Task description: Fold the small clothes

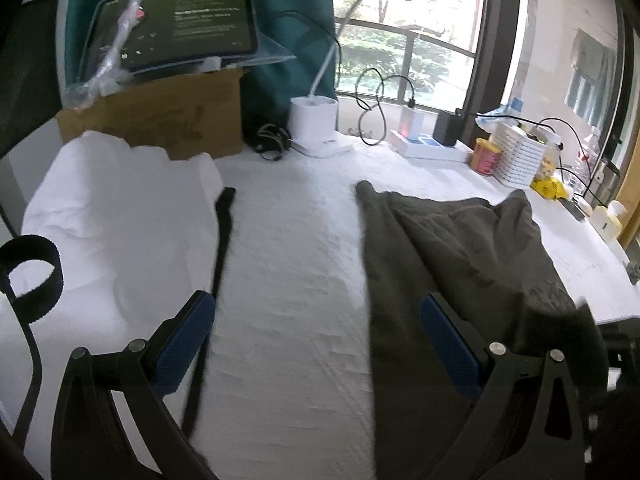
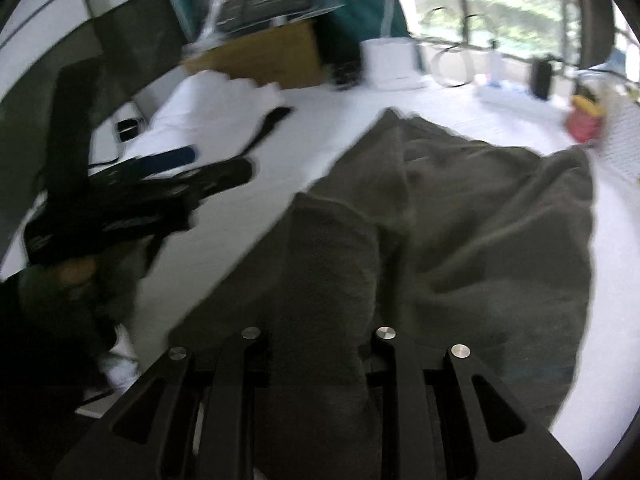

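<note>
Bunching up between the closed fingers of the right gripper [image 2: 320, 344], the grey garment [image 2: 460, 220] is held; the left gripper [image 1: 316, 344] is spread wide and empty, the garment's edge under its right finger [image 1: 448, 344].

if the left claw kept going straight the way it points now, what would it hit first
Probably the bare white table cover: the open left claw points down the strip between the white cloth pile and the dark grey garment. Depth is unclear.

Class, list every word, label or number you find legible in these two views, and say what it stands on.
None reads clearly.
Tablet screen: lines of white text, too blurred to read.
Yellow-lidded can: red label, too small.
White lamp base: small dark mark, unreadable.
</note>
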The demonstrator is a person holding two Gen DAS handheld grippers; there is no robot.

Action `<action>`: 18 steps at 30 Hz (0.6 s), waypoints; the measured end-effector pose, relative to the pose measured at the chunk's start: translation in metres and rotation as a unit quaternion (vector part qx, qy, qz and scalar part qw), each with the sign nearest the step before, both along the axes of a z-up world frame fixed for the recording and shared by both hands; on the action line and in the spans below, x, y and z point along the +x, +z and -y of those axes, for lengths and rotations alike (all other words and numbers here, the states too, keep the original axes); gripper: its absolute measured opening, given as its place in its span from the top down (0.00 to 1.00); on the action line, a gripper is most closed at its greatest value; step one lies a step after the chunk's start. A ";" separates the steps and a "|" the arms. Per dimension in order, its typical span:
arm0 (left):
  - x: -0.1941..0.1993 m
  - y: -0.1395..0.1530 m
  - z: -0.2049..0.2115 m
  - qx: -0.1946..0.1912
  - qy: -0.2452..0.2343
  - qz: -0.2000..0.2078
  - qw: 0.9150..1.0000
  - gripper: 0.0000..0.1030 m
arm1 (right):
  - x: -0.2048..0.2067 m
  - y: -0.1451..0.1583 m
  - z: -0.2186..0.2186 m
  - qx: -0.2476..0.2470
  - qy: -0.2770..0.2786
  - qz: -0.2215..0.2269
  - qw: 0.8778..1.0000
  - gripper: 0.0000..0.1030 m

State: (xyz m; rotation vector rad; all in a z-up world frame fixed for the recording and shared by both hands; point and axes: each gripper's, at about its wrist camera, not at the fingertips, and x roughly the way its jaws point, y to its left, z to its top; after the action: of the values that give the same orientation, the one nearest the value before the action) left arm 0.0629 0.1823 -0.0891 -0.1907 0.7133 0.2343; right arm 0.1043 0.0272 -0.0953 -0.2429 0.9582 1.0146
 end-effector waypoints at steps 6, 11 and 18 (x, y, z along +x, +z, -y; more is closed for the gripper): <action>-0.001 0.009 -0.002 0.005 0.006 0.003 1.000 0.02 | -0.028 0.004 -0.007 -0.005 0.054 -0.004 0.999 0.48; 0.002 0.016 0.008 0.002 -0.012 0.005 1.000 0.02 | -0.039 0.017 0.008 0.006 0.063 0.013 0.998 0.47; 0.015 0.003 0.029 -0.034 -0.054 -0.031 0.997 0.02 | -0.022 0.030 0.054 0.019 0.002 0.036 0.999 0.47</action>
State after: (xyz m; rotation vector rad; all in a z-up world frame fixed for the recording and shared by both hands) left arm 0.0775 0.1533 -0.0858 -0.2091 0.7920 0.1127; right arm 0.0828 -0.0273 -0.0649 -0.2490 0.8732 1.0205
